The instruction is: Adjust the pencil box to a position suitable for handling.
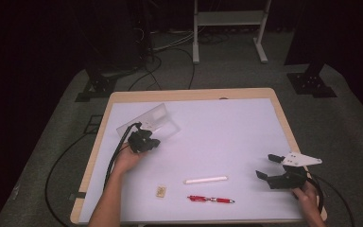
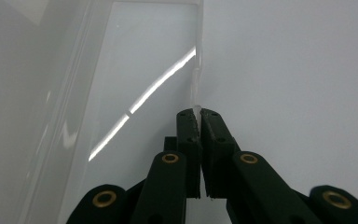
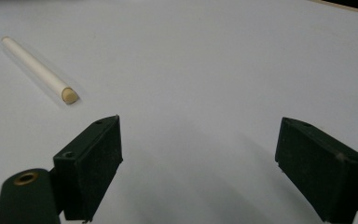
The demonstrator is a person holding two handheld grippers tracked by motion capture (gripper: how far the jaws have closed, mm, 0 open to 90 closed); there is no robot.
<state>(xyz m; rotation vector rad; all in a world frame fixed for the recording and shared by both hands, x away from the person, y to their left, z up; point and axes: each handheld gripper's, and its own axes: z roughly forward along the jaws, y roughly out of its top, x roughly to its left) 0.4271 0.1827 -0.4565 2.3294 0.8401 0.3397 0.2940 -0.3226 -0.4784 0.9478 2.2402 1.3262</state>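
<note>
The left gripper [image 1: 144, 141] is clamped on the near edge of the clear plastic case [image 1: 150, 122], which lies on the table [image 1: 227, 127] at its far-left part with its long axis running away from the jaws; any lift or swing therefore hinges on that thin rim. The left gripper view shows the rim [image 2: 196, 88] pinched between the pads, which the high view cannot resolve. Well to the right of the case, the right gripper [image 1: 269, 166] hovers with jaws wide and empty.
</note>
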